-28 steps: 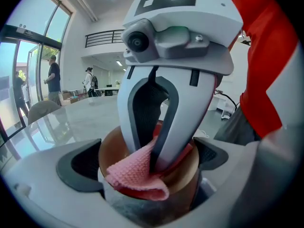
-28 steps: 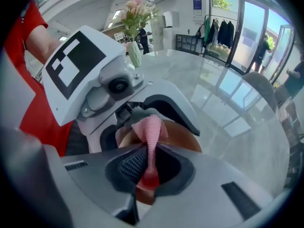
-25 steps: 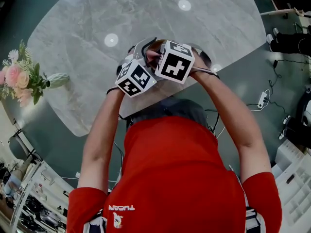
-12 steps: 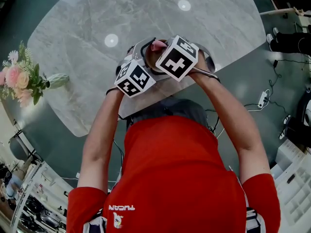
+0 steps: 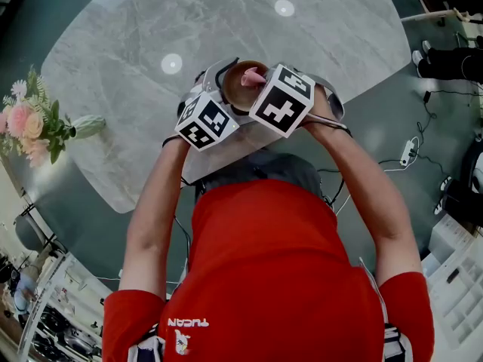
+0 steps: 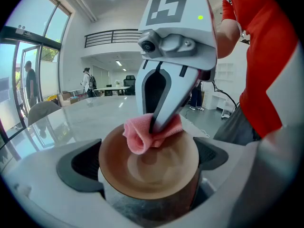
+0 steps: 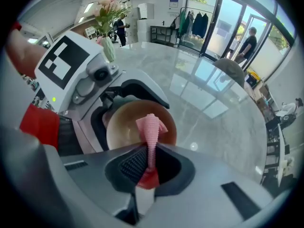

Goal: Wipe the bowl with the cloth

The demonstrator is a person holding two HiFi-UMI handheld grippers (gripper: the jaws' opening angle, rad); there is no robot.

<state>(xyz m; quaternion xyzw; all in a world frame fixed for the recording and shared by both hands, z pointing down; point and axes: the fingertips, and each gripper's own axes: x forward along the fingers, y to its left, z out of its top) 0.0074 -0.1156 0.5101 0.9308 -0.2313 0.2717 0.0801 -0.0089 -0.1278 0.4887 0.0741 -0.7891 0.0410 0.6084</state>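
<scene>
Right claw shifted, baring smooth round bowl, pinching pink cloth

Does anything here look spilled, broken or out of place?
Nothing stands out. The left gripper holds the brown bowl, and the right gripper pinches the pink cloth inside it. The flower vase stands upright on the table.

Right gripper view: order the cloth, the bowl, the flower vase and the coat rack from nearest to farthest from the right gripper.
1. Cloth: clamped in the right gripper, centre.
2. Bowl: just beyond the cloth, centre left.
3. Flower vase: further back on the table, upper left.
4. Coat rack: far background, top middle.
</scene>
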